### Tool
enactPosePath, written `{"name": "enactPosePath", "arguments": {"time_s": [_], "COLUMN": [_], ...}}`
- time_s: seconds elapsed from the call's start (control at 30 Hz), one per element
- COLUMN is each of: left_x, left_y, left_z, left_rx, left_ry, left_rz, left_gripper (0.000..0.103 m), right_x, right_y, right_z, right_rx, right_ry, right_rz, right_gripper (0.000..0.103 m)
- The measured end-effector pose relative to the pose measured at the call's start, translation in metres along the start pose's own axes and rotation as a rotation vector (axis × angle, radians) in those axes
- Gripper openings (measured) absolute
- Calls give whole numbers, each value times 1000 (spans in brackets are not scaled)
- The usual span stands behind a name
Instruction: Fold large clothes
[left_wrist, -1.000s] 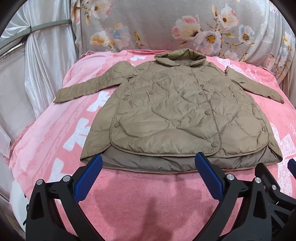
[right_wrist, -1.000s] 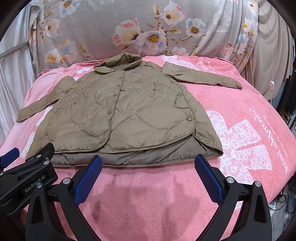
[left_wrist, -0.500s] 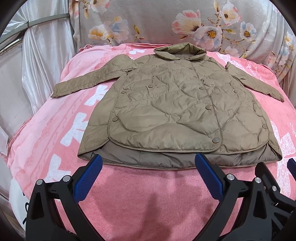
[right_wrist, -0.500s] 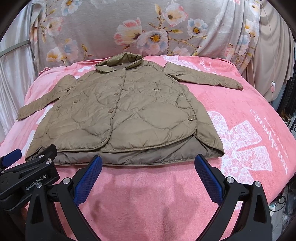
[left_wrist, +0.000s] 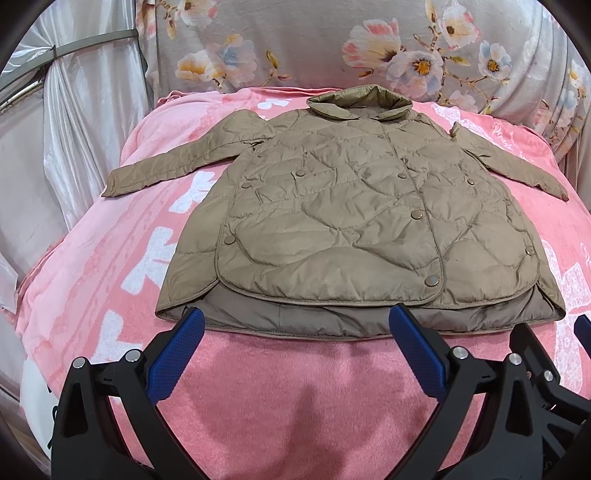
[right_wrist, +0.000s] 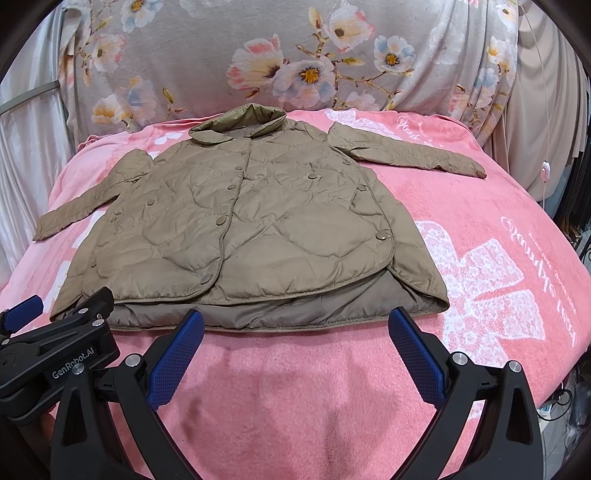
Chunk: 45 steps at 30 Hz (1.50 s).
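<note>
- Just ahead of both sets of jaws: tan quilted jacket (left_wrist: 354, 221) laid flat, front up, on the pink blanket (left_wrist: 295, 387), collar (left_wrist: 360, 105) at the far end, hem nearest.
- Left gripper (left_wrist: 295, 343): jaws spread wide, holding nothing, tips just short of the hem (left_wrist: 295, 328). Right gripper (right_wrist: 295, 343): same, wide apart and empty, also at the hem line.
- Fold not started, by my read. Sleeves go in first.
- Left sleeve (left_wrist: 177, 170) runs out far-left of the left jaws; right sleeve (right_wrist: 410, 155) far-right of the right jaws. Both lie flat, cuffs clear of the body.
- To do it well: pinch each sleeve near the cuff, take only the sleeve and not the blanket pile, lift low, lay it across the chest without dragging the body.
- Puffy fill will spring back; press the crease.
- Room: bare blanket on both sides and in front of the jaws. Far side is tight: floral cover (right_wrist: 295, 66) sits right behind the collar. Blanket drops away at the far right.
</note>
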<state>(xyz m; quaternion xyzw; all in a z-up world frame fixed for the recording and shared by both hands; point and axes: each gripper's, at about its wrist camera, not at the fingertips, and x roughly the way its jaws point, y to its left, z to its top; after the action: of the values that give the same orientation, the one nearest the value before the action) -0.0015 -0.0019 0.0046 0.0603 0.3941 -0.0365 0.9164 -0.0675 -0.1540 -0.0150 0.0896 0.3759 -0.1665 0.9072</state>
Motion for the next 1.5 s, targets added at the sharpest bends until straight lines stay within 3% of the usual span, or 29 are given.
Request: {"name": "enactPosePath", "arguments": {"time_s": [0.43,0.6,0.77,0.87,1.07,1.27,1.37,1.47,1.5], "left_x": [3,13,31,45,88,127,140,150,153], "left_y": [2,15,30,38,46,51,54,59,61], "left_z": [5,28,66,89,127,142,146,148,149], "left_rx": [-13,-37,-98,-123,-137,-151,-153,-163,-167], "left_ry": [-8,-58,-108,-119,-69,-30,-24,-15,-15], "left_rz": [6,8,16,44,106,127,129,134,139], "left_gripper": [98,98,98,98,98,98,98,98,98], "right_x": [12,36,73,110,197,257,285,305,312], "right_y": [-13,-58,-123,-170,-260,-309,-336,-355,-362], "right_z": [8,40,98,137,204,238,240,236,234], "right_rx": [2,63,135,228,483,590,700,815,859], "right_ry": [-4,-13,-39,-28,-1,-21,-13,-5,-2], "right_rz": [-4,6,-2,12,23,-51,-30,-15,-11], "right_gripper": [98,98,98,98,98,98,98,83,72]}}
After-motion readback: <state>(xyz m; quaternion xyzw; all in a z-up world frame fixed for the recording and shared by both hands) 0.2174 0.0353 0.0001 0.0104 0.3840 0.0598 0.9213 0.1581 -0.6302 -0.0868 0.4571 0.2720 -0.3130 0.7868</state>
